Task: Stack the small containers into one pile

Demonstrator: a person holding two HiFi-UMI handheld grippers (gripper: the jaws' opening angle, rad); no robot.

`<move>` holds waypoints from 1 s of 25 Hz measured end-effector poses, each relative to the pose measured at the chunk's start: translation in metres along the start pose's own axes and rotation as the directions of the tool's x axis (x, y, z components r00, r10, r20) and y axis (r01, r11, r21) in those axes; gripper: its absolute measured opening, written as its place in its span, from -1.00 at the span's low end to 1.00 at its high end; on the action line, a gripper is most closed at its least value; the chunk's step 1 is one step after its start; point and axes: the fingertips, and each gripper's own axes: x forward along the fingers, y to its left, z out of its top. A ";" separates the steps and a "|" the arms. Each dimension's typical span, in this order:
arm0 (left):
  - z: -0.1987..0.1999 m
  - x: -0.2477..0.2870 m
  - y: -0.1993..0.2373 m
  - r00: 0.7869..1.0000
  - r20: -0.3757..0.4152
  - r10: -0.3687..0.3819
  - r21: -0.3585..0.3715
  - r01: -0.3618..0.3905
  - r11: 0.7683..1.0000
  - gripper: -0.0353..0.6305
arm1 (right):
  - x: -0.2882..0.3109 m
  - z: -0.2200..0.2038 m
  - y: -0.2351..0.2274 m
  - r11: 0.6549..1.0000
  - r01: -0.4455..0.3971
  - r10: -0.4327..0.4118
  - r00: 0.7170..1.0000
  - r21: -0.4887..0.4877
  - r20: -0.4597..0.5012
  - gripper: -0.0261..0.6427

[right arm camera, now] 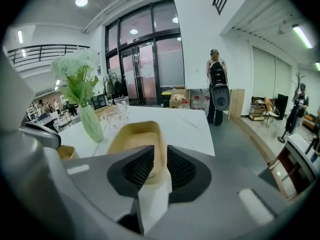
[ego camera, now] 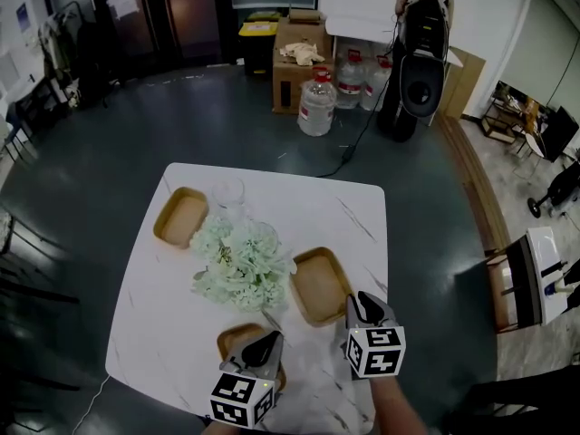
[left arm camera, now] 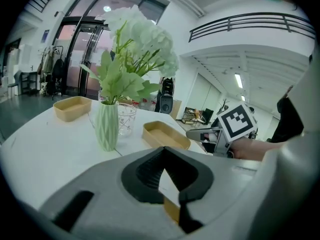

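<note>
Three shallow tan containers lie on the white table [ego camera: 154, 324]. One container [ego camera: 181, 217] is at the far left. Another container [ego camera: 320, 285] lies right of the flowers, and my right gripper [ego camera: 360, 299] is at its near right corner. In the right gripper view this container's [right arm camera: 135, 139] right rim runs into the narrow gap of the gripper [right arm camera: 160, 156], whose pads close on it. The nearest container [ego camera: 236, 338] lies under my left gripper [ego camera: 265, 344]. That left gripper [left arm camera: 162, 151] is shut with nothing in it, and a sliver of tan [left arm camera: 171, 210] shows below.
A green vase of pale flowers [ego camera: 240, 261] stands mid-table between the containers, with a clear glass [ego camera: 228, 193] behind it. Beyond the table are water bottles [ego camera: 317, 102], a cardboard box [ego camera: 299, 62] and a person with a backpack [ego camera: 421, 25]. A chair [ego camera: 526, 279] stands to the right.
</note>
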 end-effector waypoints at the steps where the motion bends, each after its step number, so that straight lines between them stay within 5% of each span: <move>1: -0.001 0.001 0.002 1.000 -0.004 0.005 -0.002 -0.005 1.000 -0.91 | 0.005 0.000 -0.003 1.000 -0.001 0.001 1.000 -0.003 -0.008 -0.72; 13: 0.003 0.001 0.014 0.999 -0.002 0.047 0.000 -0.047 0.999 -0.91 | 0.046 -0.008 -0.013 0.999 -0.021 0.018 0.997 -0.039 -0.075 -0.70; 25: 0.004 -0.014 0.021 0.998 0.026 0.065 0.003 -0.065 0.998 -0.91 | 0.035 -0.008 -0.005 0.998 -0.050 0.052 0.998 0.044 -0.042 -0.87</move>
